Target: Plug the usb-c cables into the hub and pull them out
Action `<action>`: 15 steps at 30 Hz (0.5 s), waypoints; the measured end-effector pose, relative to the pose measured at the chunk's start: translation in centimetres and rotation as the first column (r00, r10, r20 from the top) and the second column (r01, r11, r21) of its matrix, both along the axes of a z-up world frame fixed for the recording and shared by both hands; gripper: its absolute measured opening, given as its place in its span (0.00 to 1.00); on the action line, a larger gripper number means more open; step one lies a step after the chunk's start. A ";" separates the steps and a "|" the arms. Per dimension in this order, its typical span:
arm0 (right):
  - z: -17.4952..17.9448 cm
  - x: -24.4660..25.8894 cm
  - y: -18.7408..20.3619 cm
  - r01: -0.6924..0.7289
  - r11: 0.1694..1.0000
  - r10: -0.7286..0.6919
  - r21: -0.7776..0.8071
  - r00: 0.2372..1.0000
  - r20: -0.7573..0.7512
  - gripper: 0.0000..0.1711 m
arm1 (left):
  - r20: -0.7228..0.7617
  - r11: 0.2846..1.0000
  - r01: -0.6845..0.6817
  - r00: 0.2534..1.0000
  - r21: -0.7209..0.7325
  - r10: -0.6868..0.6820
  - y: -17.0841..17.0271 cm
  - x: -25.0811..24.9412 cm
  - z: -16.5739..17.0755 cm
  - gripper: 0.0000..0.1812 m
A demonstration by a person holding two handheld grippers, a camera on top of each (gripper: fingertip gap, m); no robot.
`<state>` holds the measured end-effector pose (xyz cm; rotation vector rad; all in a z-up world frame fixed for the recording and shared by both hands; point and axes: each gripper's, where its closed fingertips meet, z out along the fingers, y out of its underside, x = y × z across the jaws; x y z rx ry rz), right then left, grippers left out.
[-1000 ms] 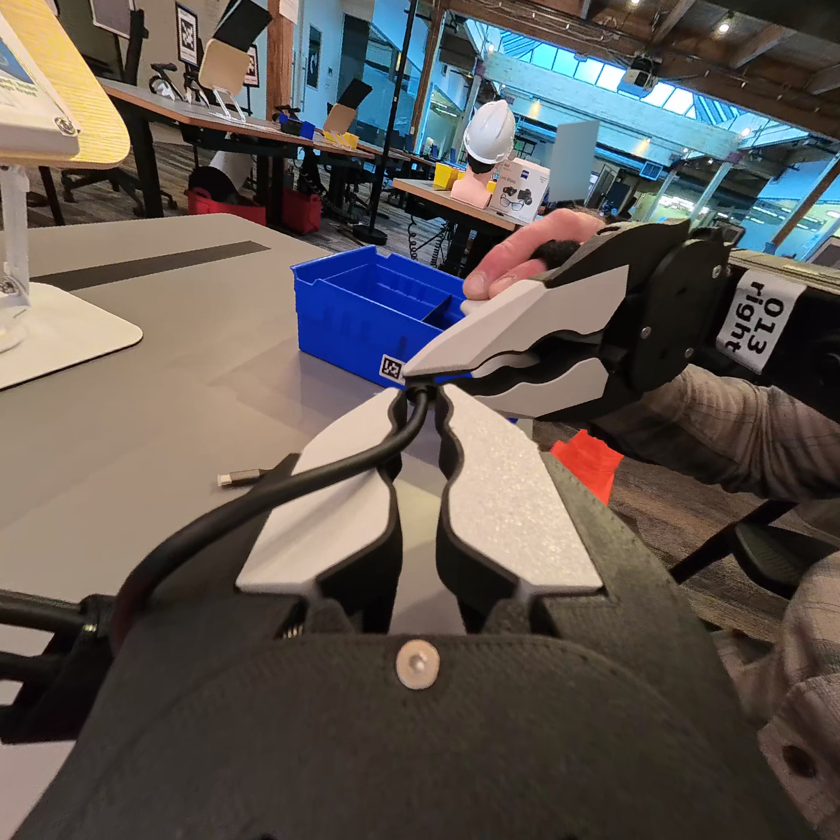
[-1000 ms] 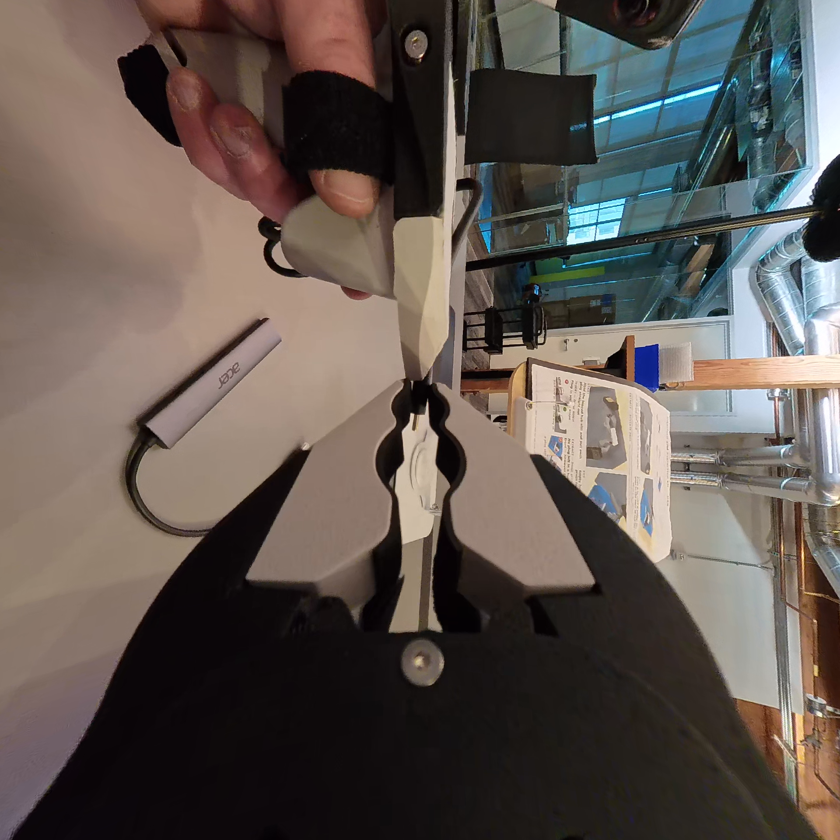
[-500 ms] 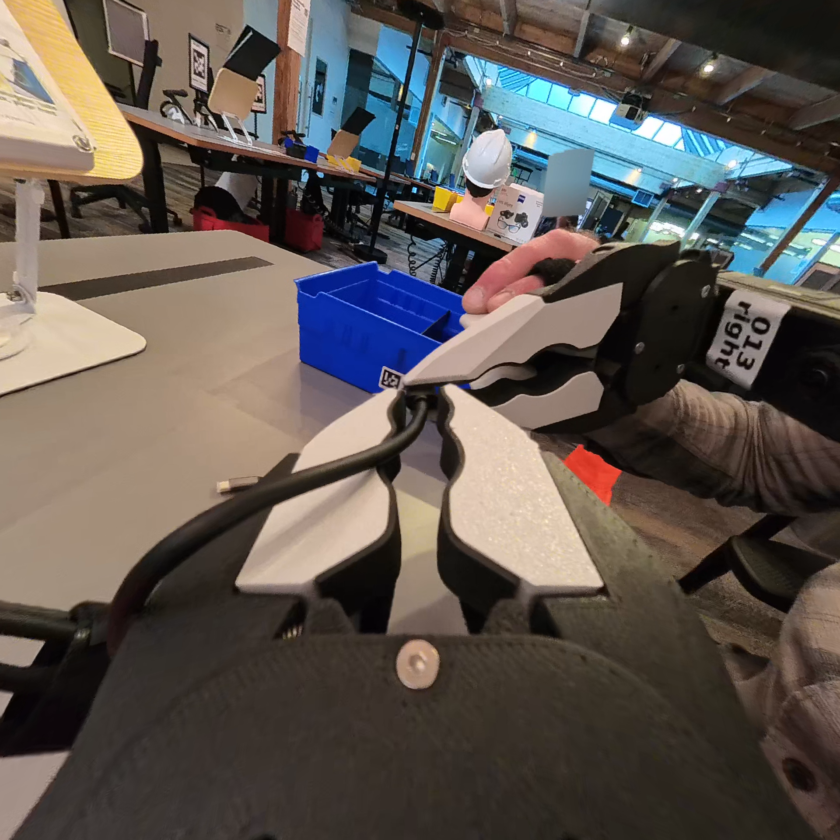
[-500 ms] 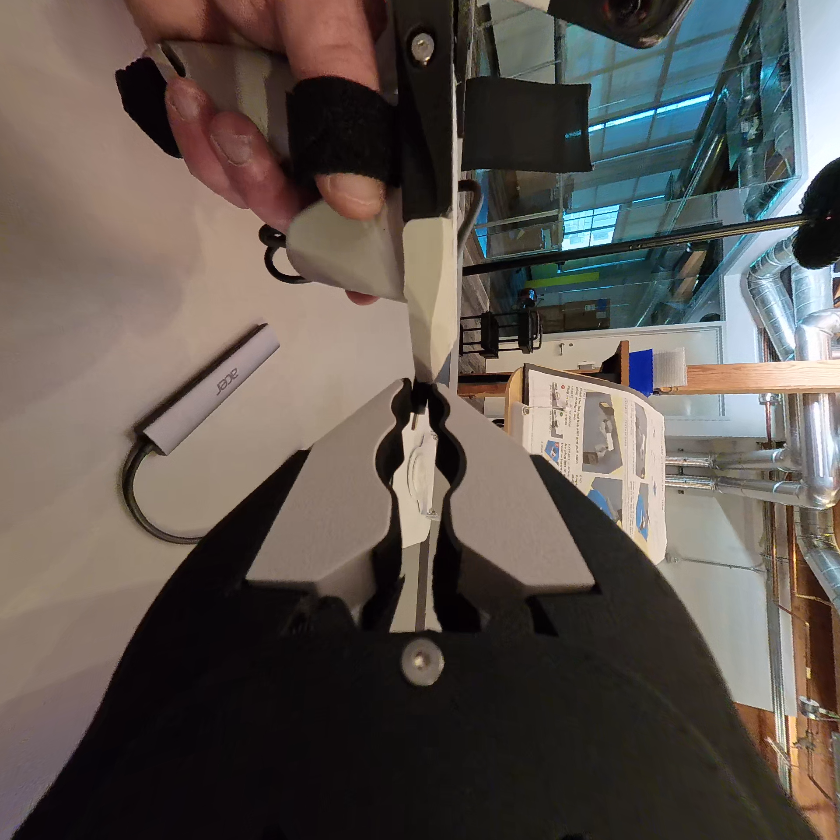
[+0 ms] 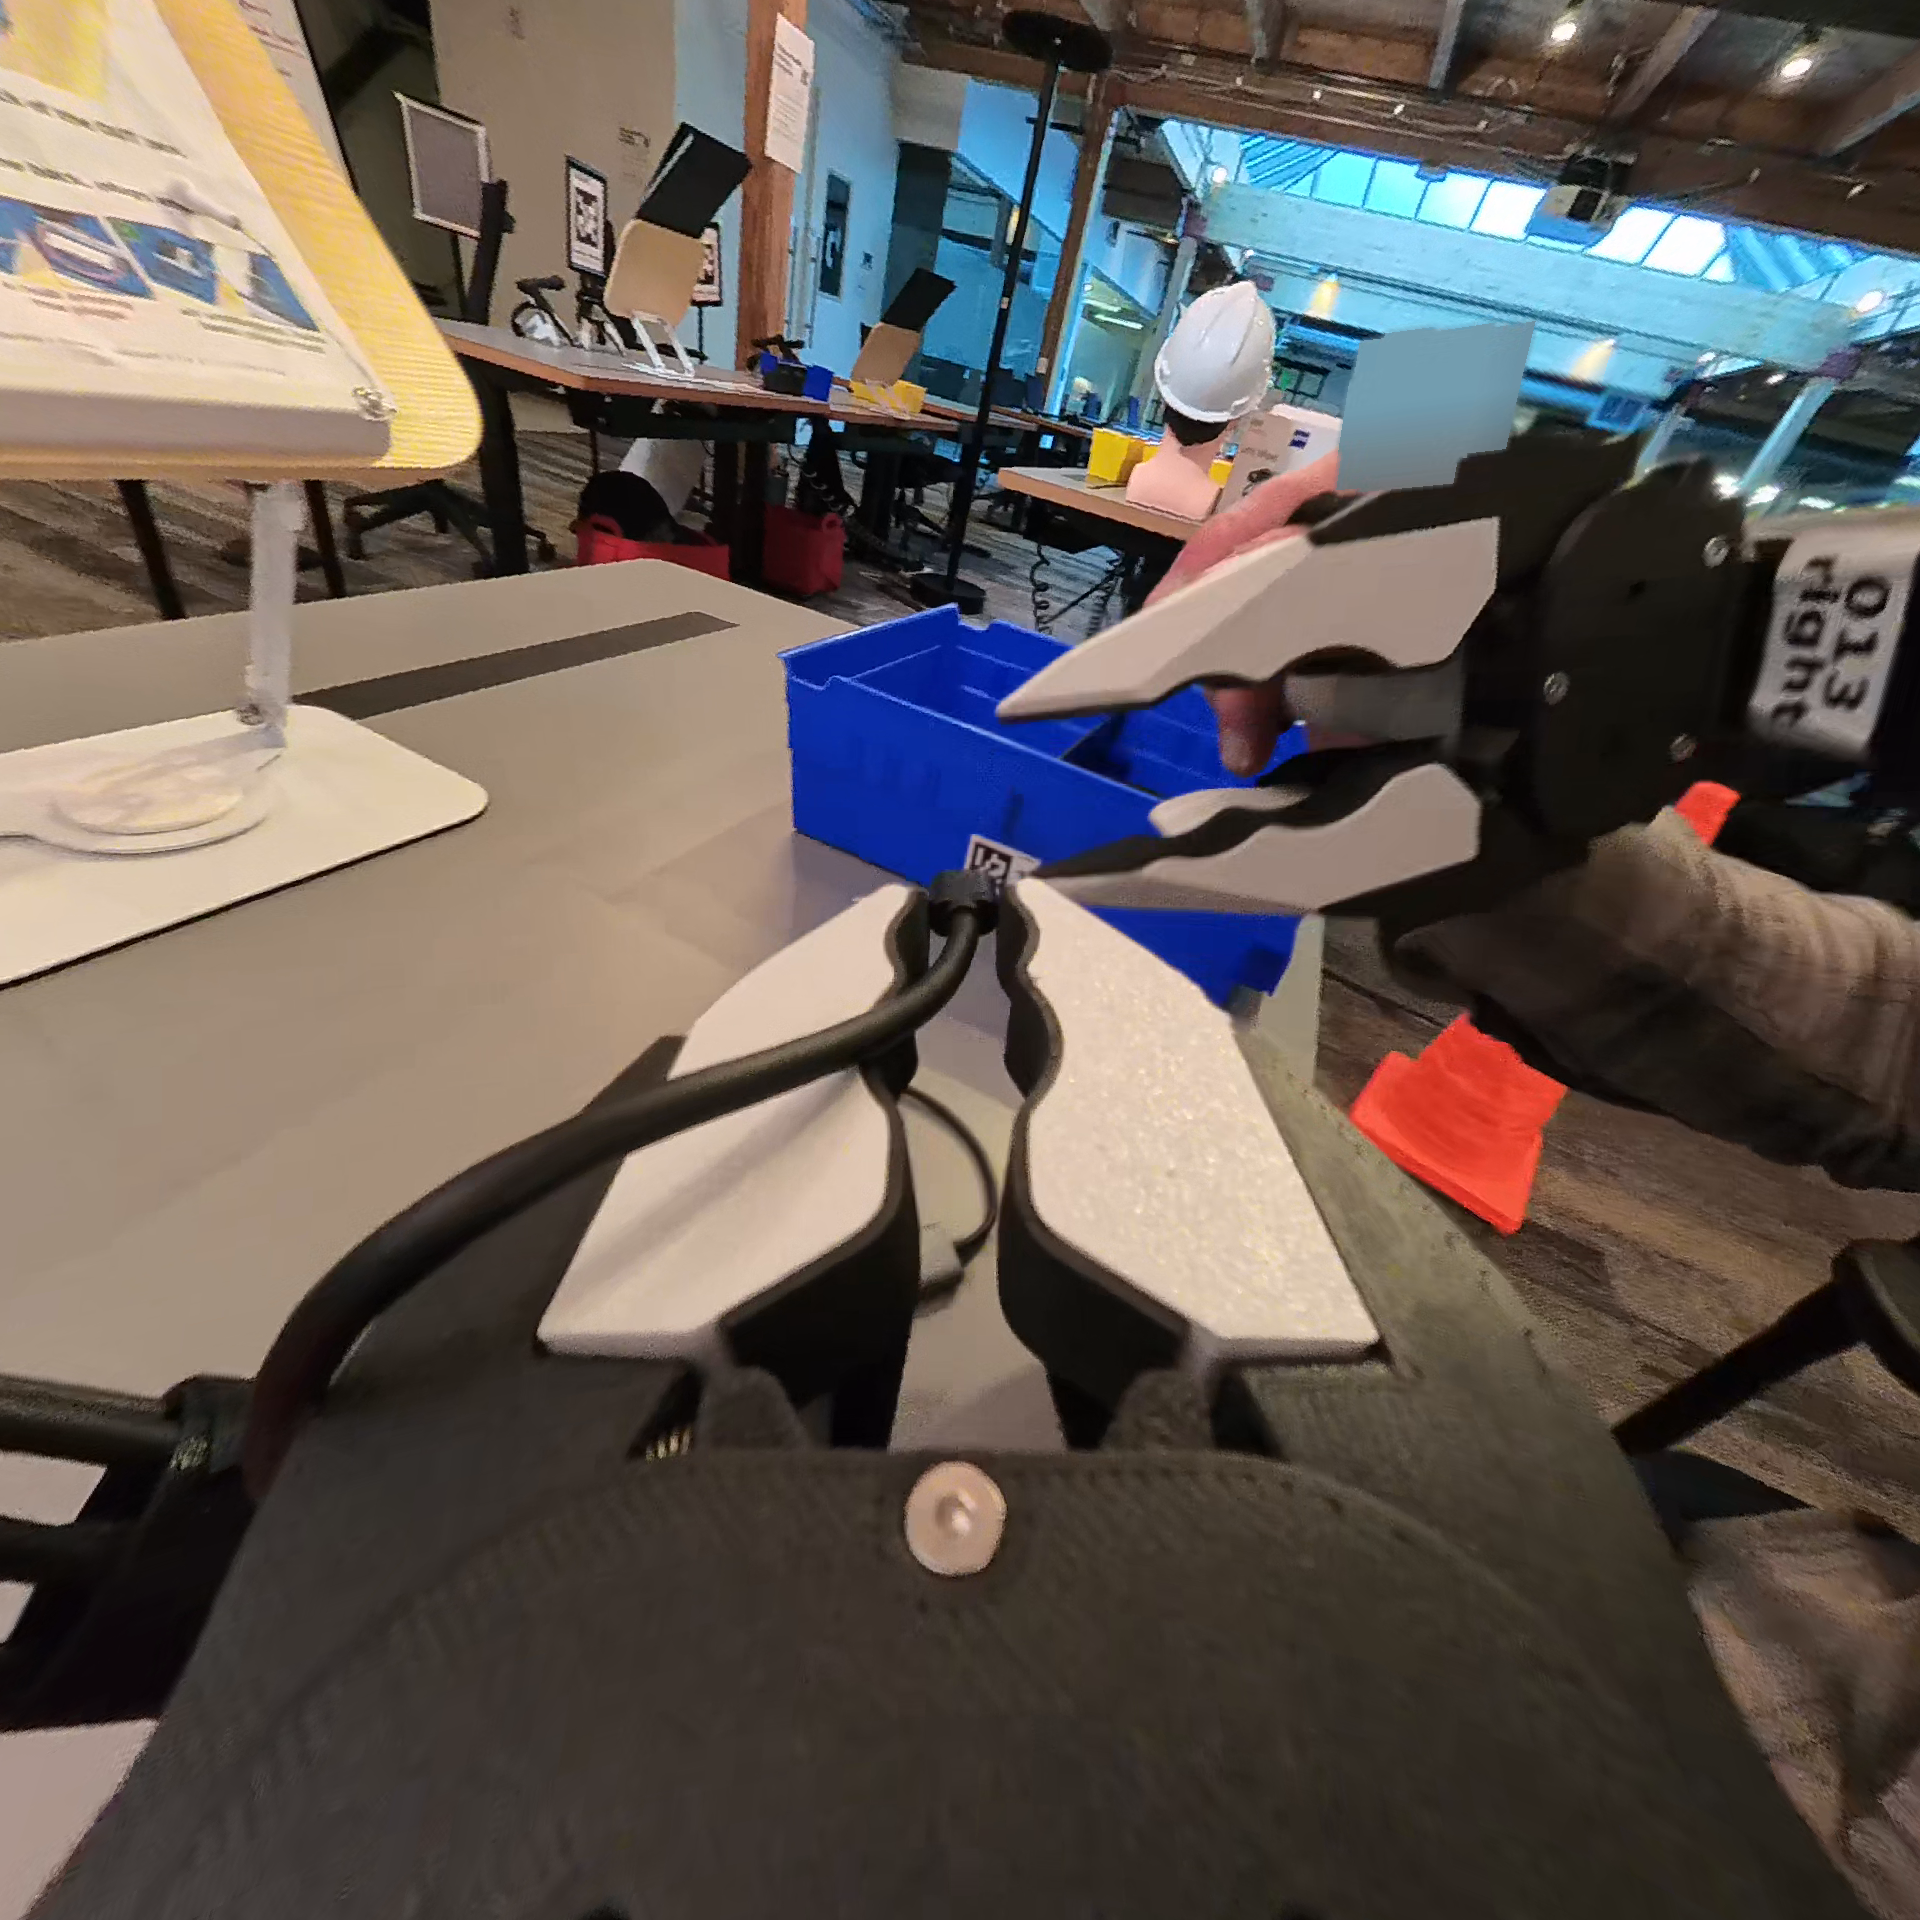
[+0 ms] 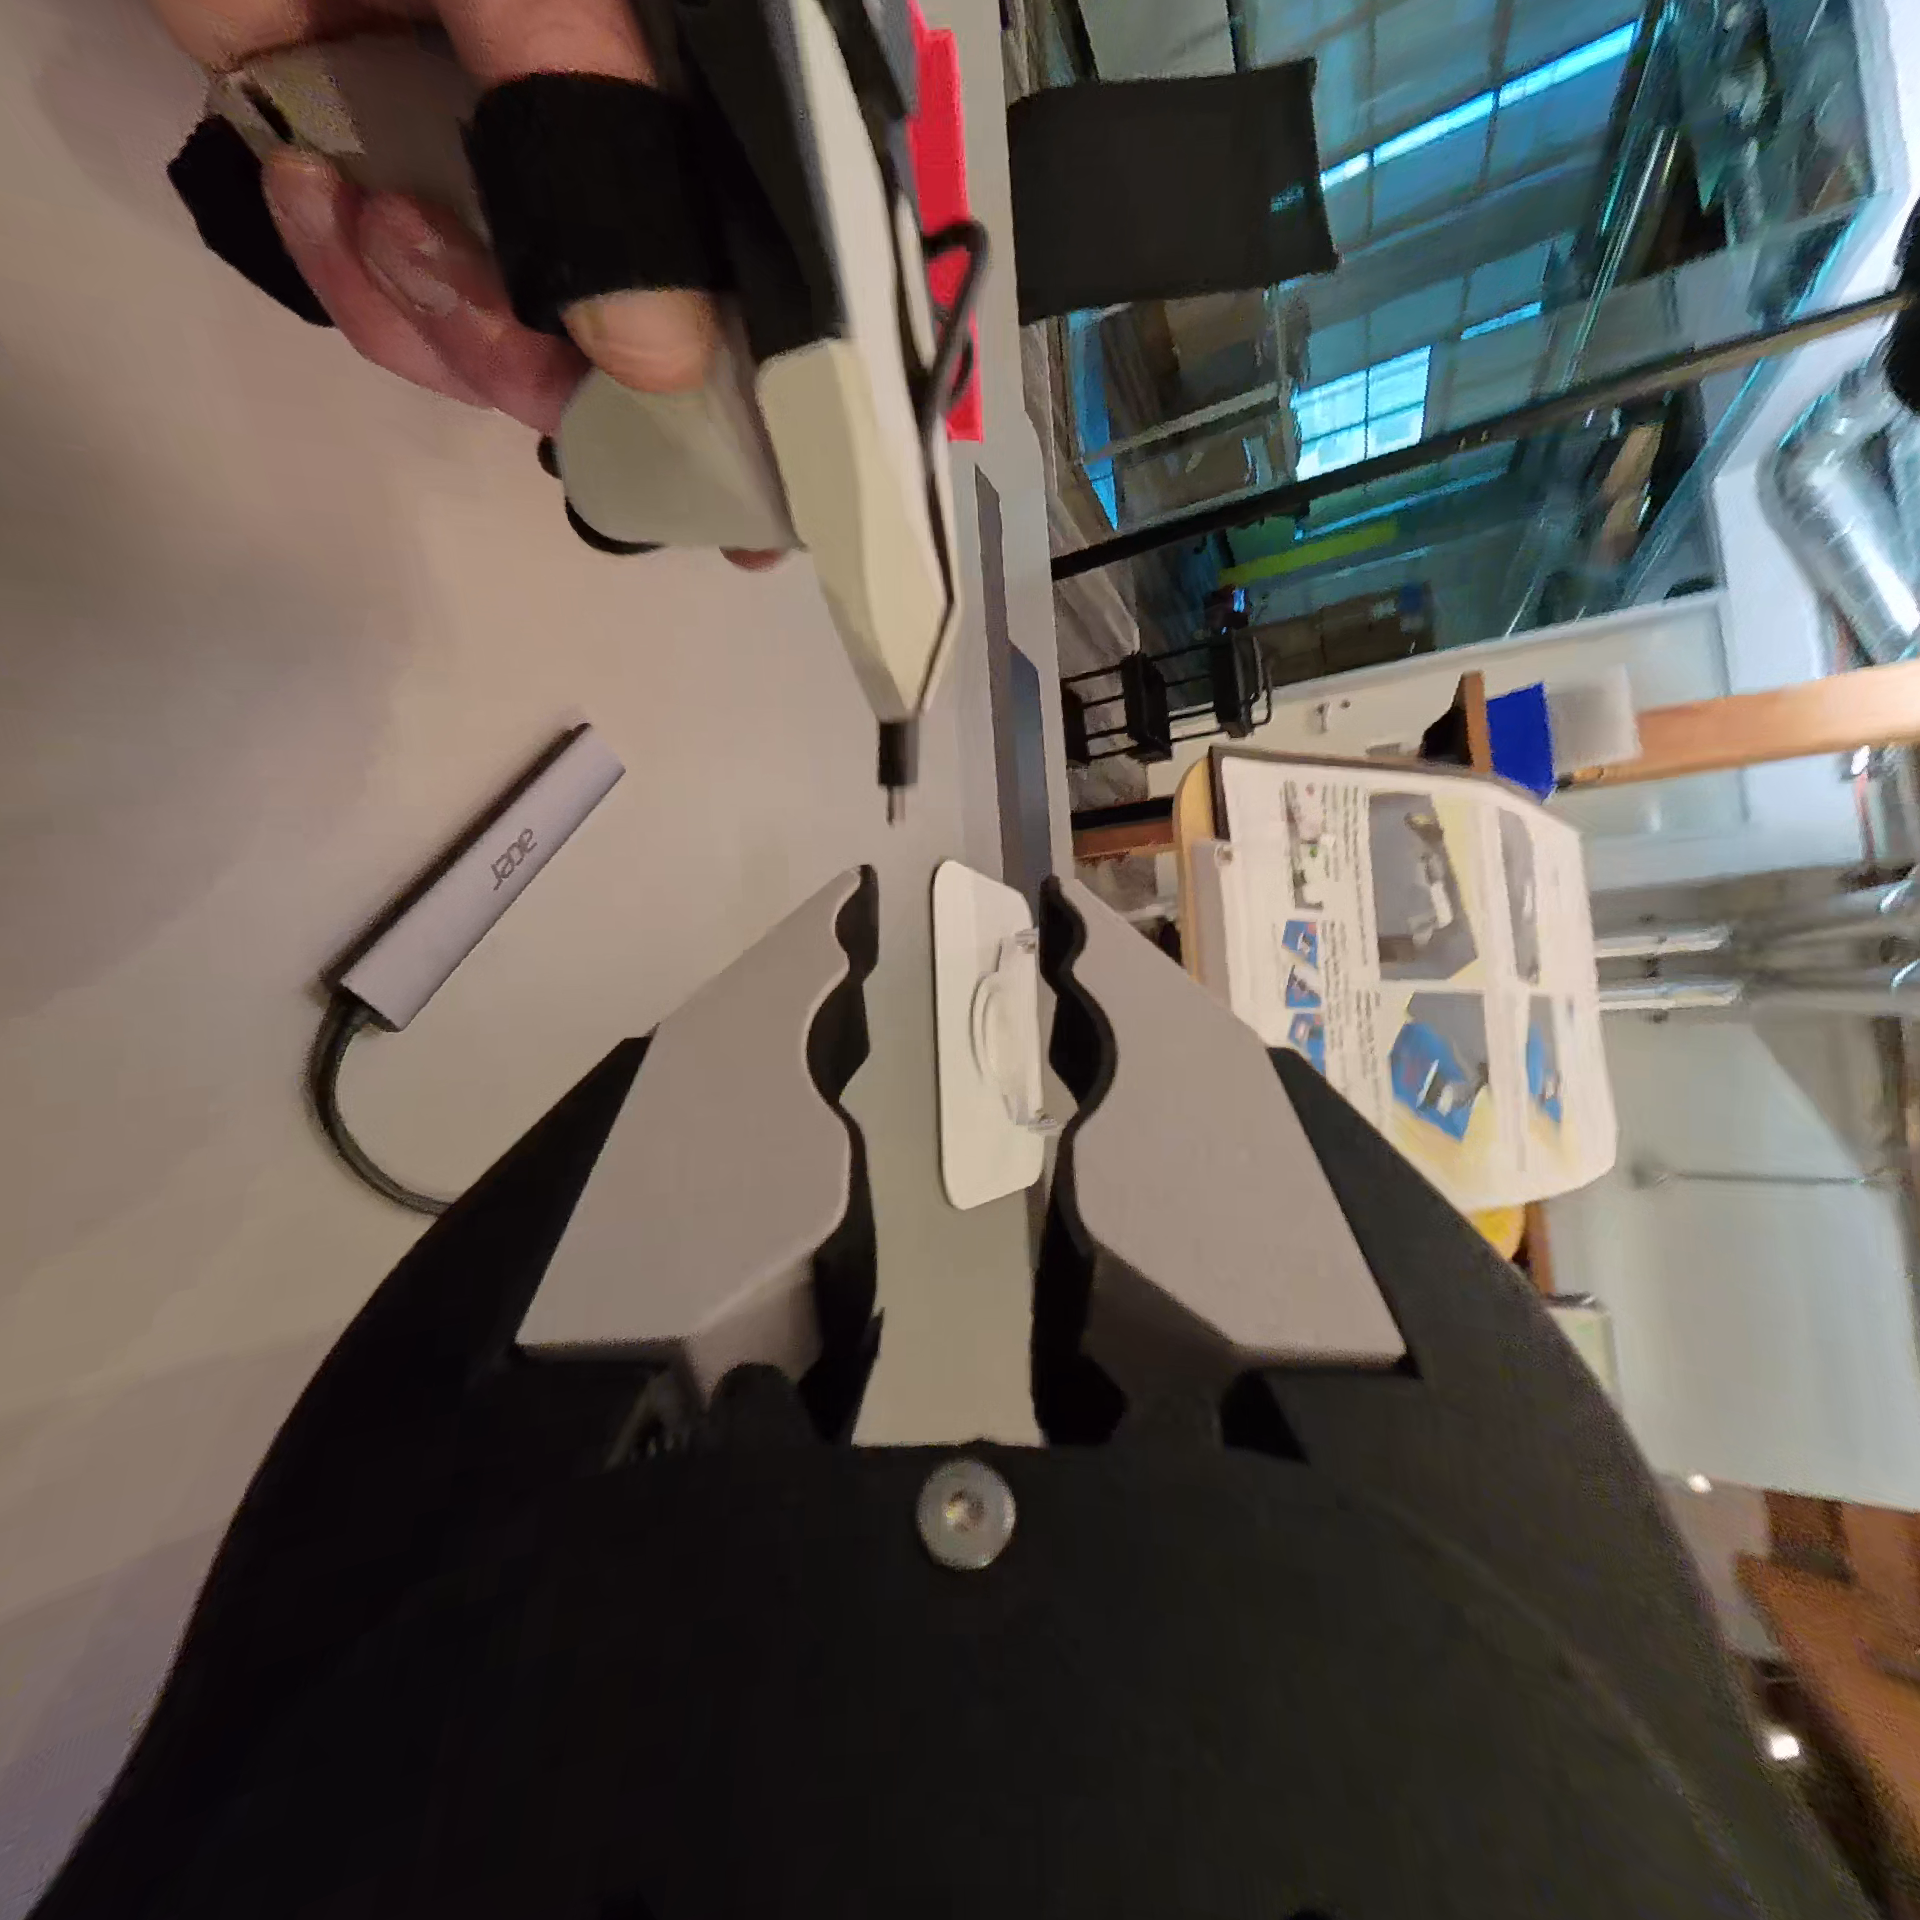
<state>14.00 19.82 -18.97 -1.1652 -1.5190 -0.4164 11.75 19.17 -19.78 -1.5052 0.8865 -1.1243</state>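
Observation:
My left gripper point(image 5: 961, 902) is shut on a black USB-C cable point(image 5: 727, 1091) near its plug, held above the grey table point(image 5: 416, 1039). In the right wrist view the left gripper point(image 6: 902, 717) points down at me with the plug point(image 6: 891, 764) sticking out of its tips. My right gripper point(image 6: 954, 883) is open and empty, a short way from the plug; it also shows in the left wrist view point(image 5: 1023, 790). The silver hub point(image 6: 483, 883) lies on the table to the left with its short grey cable point(image 6: 338, 1081) curling off it.
A blue bin point(image 5: 914, 748) stands on the table behind the grippers, near the table's right edge. A white stand base point(image 5: 260, 821) with a printed sheet point(image 6: 1434, 997) stands at the left. An orange block point(image 5: 1455, 1132) lies on the floor beyond the edge. The tips of both grippers are at nearly the same place. Left tips and right tips are each some 15 centimeters from the silver hub point(image 6: 483, 883).
My right gripper was shut at the plug at the left gripper's tips; it has opened, let go and drawn back. The left gripper still holds the cable.

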 end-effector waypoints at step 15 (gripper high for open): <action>-11.8 -0.2 -0.4 0.077 0.676 -0.319 -0.733 0.927 -0.197 0.28 | -0.062 0.979 -0.179 0.981 0.102 0.186 1.0 -3.5 -1.5 0.07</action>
